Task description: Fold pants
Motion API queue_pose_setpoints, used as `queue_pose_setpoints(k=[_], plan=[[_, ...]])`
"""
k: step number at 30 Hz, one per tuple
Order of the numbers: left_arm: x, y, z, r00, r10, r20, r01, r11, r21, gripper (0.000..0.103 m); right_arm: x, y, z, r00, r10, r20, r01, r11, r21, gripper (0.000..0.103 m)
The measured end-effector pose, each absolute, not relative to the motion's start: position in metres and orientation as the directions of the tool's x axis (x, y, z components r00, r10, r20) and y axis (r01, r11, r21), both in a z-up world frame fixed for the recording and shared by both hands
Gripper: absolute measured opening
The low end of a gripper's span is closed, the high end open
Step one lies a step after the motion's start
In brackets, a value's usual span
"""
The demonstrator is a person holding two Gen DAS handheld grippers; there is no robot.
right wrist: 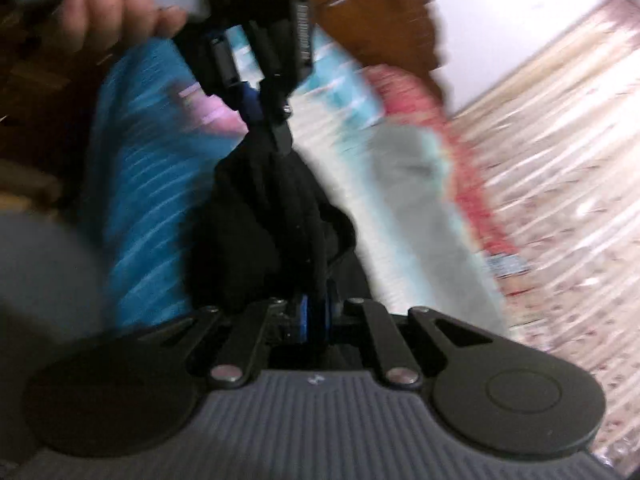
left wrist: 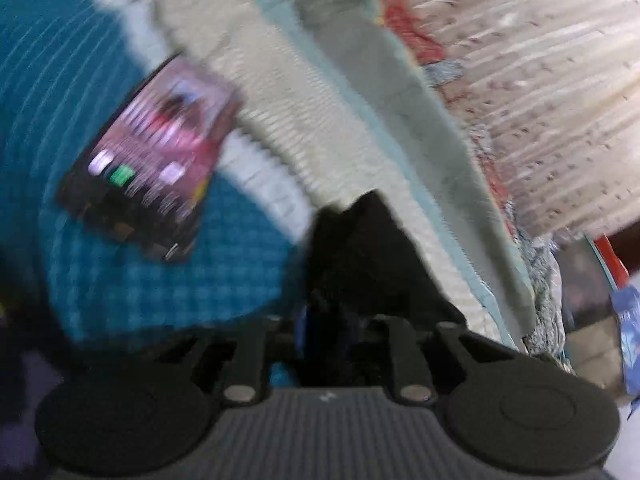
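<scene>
The black pants (left wrist: pixel 360 248) are a bunched dark mass right in front of my left gripper (left wrist: pixel 344 276). The cloth covers its fingertips and fills the jaws. In the right wrist view the pants (right wrist: pixel 260 216) hang as a gathered black fold between the two grippers. My right gripper (right wrist: pixel 316 304) pinches the near end, its blue pads close together on the cloth. The left gripper (right wrist: pixel 276 136) comes in from above, held by a person's hand (right wrist: pixel 116 4), and its tips are closed on the far end of the fold. Both views are motion-blurred.
A lit phone (left wrist: pixel 148 160) lies on the teal blanket (left wrist: pixel 60 100) to the left. A cream quilt (left wrist: pixel 280 100) with a pale blue edge runs diagonally through the middle. Patterned carpet (left wrist: pixel 540 100) lies to the right, with clutter at the far right edge.
</scene>
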State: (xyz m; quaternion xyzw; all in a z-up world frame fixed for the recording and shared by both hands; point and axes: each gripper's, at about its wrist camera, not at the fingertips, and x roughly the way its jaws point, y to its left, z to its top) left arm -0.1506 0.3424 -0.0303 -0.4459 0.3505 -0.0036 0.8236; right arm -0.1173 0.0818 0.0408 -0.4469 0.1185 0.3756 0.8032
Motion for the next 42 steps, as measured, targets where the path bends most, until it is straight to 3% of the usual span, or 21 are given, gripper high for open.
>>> queue_pose_setpoints(k=[5, 7, 10, 14, 18, 20, 22, 24, 25, 29, 32, 36, 39, 41, 42], plan=[[-0.167, 0.352, -0.014, 0.787, -0.296, -0.541, -0.316, 0.559, -0.766, 0.030, -0.103, 0.080, 0.063, 0.634, 0.489, -0.599, -0.773, 0.397, -0.495, 0.015], [-0.173, 0.351, 0.004, 0.820, -0.303, -0.486, -0.264, 0.552, -0.791, 0.030, -0.093, 0.072, 0.082, 0.609, 0.495, -0.620, -0.787, 0.472, -0.397, 0.037], [-0.172, 0.337, 0.031, 0.846, -0.346, -0.405, -0.145, 0.581, -0.801, 0.030, -0.082, 0.042, 0.116, 0.546, 0.570, -0.614, -0.797, 0.580, -0.170, 0.044], [-0.153, 0.291, 0.053, 0.814, -0.450, -0.367, 0.012, 0.645, -0.764, 0.030, -0.086, -0.008, 0.138, 0.553, 0.606, -0.572, -0.733, 0.680, 0.011, 0.042], [-0.120, 0.233, 0.046, 0.740, -0.524, -0.422, 0.093, 0.701, -0.707, 0.030, -0.074, -0.048, 0.129, 0.594, 0.561, -0.576, -0.606, 0.783, 0.138, 0.042], [-0.104, 0.211, 0.033, 0.696, -0.526, -0.488, 0.088, 0.737, -0.670, 0.030, -0.067, -0.062, 0.117, 0.591, 0.531, -0.607, -0.530, 0.823, 0.205, 0.041], [-0.095, 0.196, 0.016, 0.631, -0.473, -0.615, 0.030, 0.807, -0.590, 0.029, -0.063, -0.069, 0.097, 0.553, 0.513, -0.656, -0.466, 0.844, 0.268, 0.040], [-0.088, 0.191, -0.007, 0.549, -0.398, -0.735, -0.043, 0.865, -0.500, 0.006, -0.059, -0.074, 0.064, 0.475, 0.463, -0.748, -0.385, 0.874, 0.296, 0.036], [-0.091, 0.198, -0.017, 0.540, -0.396, -0.743, -0.074, 0.857, -0.510, 0.006, -0.062, -0.082, 0.055, 0.458, 0.477, -0.750, -0.360, 0.871, 0.334, 0.030], [-0.101, 0.217, -0.004, 0.584, -0.427, -0.690, -0.121, 0.795, -0.594, 0.008, -0.074, -0.103, 0.072, 0.481, 0.558, -0.676, -0.351, 0.830, 0.435, 0.031], [-0.107, 0.208, 0.024, 0.655, -0.415, -0.632, -0.054, 0.808, -0.586, 0.021, -0.071, -0.116, 0.093, 0.563, 0.540, -0.626, -0.338, 0.841, 0.422, 0.032], [-0.102, 0.171, 0.036, 0.640, -0.493, -0.590, 0.087, 0.809, -0.581, 0.022, -0.031, -0.122, 0.095, 0.601, 0.523, -0.604, -0.249, 0.841, 0.481, 0.031], [-0.093, 0.135, 0.024, 0.573, -0.512, -0.640, 0.157, 0.835, -0.528, 0.022, 0.007, -0.110, 0.066, 0.507, 0.540, -0.672, -0.179, 0.828, 0.531, 0.030], [-0.087, 0.115, 0.007, 0.527, -0.442, -0.726, 0.158, 0.890, -0.427, 0.022, 0.030, -0.100, 0.043, 0.467, 0.496, -0.732, -0.116, 0.855, 0.506, 0.021], [-0.089, 0.113, -0.002, 0.501, -0.408, -0.764, 0.144, 0.909, -0.391, 0.016, 0.041, -0.098, 0.038, 0.493, 0.473, -0.730, -0.111, 0.866, 0.487, 0.013]])
